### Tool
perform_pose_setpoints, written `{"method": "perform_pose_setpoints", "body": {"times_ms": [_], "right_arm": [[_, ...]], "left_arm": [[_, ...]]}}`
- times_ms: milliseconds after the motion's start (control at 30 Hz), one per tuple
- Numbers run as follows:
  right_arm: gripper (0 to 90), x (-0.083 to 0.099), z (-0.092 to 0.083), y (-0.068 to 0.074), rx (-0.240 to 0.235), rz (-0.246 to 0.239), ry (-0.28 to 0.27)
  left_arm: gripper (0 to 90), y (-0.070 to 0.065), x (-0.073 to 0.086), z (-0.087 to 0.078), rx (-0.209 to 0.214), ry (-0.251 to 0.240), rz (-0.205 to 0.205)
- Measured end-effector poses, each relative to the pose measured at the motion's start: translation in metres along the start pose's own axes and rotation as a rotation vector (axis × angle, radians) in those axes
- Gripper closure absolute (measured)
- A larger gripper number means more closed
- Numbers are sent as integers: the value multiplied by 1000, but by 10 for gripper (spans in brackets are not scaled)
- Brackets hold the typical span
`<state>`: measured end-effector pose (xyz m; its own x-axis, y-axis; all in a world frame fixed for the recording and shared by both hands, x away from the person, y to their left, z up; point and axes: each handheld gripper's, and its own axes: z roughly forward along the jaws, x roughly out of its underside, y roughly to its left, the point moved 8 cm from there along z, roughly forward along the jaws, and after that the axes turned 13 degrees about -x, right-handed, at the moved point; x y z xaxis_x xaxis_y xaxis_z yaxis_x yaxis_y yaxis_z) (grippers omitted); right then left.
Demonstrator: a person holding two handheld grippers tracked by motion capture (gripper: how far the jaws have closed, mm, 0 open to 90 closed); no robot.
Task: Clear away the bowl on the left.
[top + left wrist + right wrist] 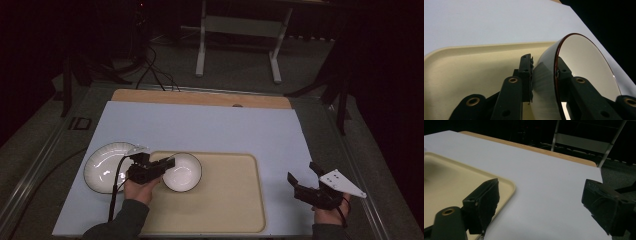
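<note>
Overhead looks forward-down; gripper cameras sit low, sharing the tray (235,200).

white bowl (182,172) with a thin dark red rim, sitting on a cream-beige tray (235,200). white plate (102,167) beside it, glossy. pale blue-grey mat (210,130) over a tan wooden table (200,97). black left gripper (162,164), black right gripper (300,181).

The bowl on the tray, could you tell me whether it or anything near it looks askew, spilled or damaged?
Nothing stands out. The bowl sits at the left end of the tray, its rim pinched by the left gripper; it looks whole and empty. The plate lies beside the tray, intact. The right gripper is open over the white mat.
</note>
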<state>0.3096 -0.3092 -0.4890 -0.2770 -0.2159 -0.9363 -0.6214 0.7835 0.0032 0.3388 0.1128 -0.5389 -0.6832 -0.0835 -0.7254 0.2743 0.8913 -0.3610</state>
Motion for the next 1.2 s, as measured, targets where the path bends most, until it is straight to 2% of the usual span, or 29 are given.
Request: {"method": "perform_pose_setpoints", "body": {"times_ms": [333, 633, 867, 1200], "right_arm": [[143, 0, -1, 0, 0, 0, -1], [143, 0, -1, 0, 1, 1, -2], [143, 0, -1, 0, 2, 1, -4], [143, 0, -1, 0, 2, 1, -2]], "left_arm": [[743, -11, 9, 12, -12, 34, 40], [743, -19, 17, 20, -4, 69, 60], [743, -20, 21, 23, 13, 89, 47], [751, -15, 27, 27, -39, 112, 61]]}}
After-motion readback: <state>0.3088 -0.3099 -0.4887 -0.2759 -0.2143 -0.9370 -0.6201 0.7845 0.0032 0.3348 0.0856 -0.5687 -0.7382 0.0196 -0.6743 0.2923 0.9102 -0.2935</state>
